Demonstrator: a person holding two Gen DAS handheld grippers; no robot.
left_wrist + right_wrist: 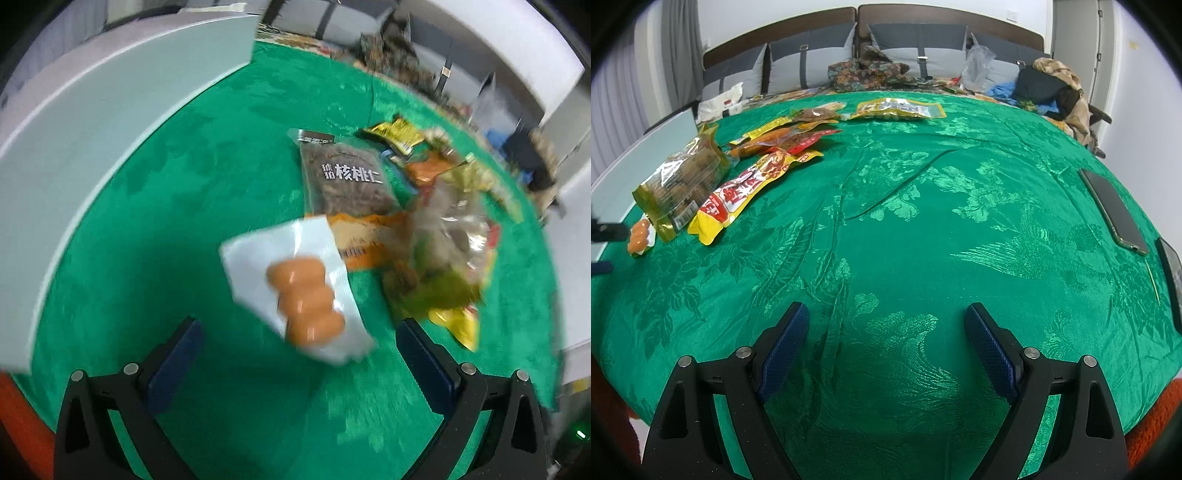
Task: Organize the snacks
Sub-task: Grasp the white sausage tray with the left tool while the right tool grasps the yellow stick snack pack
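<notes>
The left gripper [295,332] hung with its jaws spread wide over the sausage packet [295,291] on the green cloth [184,206] beside the snack pile [436,236] — best centred on the sausages before closing. The right gripper [886,317] waited, spread and empty.

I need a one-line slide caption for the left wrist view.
Open left gripper hovers at a clear pouch of orange sausages on the green cloth, beside a snack pile.

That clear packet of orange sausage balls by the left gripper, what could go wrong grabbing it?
The clear packet of orange sausage balls lies flat on the green cloth, so the open left gripper may pinch cloth too. Its far corner overlaps the orange-and-white packet, which might drag along. The left wrist view is blurred, so aim is uncertain.
</notes>
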